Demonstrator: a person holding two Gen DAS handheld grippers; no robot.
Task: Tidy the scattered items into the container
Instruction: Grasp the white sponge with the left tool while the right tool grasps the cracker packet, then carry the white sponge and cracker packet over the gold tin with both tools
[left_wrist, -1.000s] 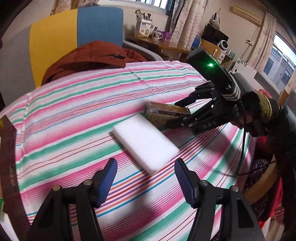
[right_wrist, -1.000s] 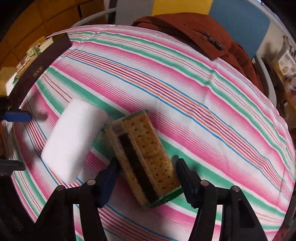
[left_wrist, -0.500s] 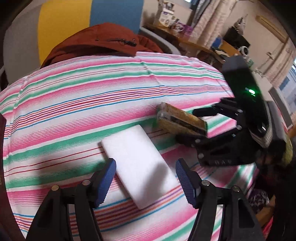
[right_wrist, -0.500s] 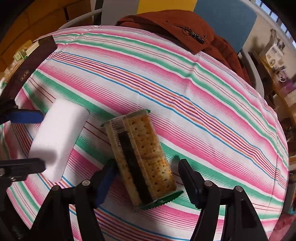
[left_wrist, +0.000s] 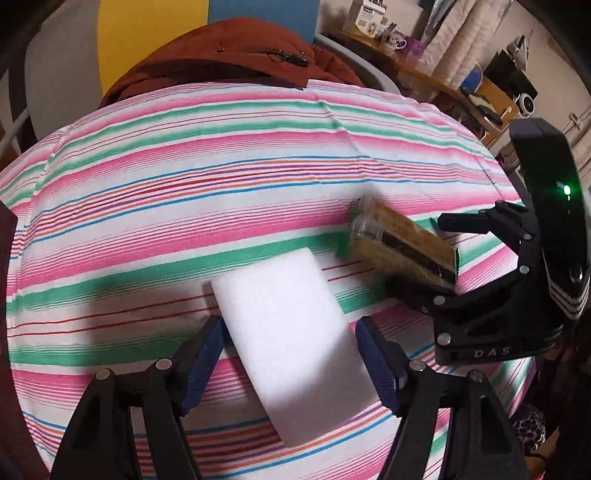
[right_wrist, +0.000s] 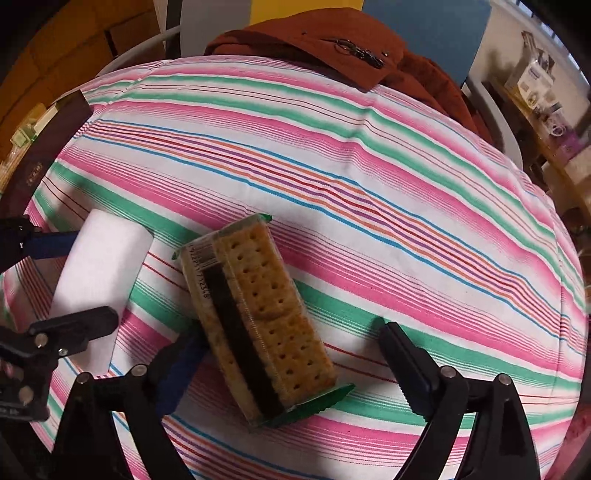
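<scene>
We find each opening claw astride its own item, the left gripper across the white block, the right gripper across the cracker pack, long axes running between the jaws, neither gripped.

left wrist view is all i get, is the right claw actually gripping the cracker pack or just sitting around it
Observer: Just around it. The right wrist view shows the right claw opening, with one finger standing clear of the cracker pack.
Operator: ok and where's the container, can't find it from here
Observer: It's a dark brown box at the far left edge of the striped cloth, beyond the white block.
Operator: anything in it
Observer: Some pale and green items show behind its wall.
</scene>
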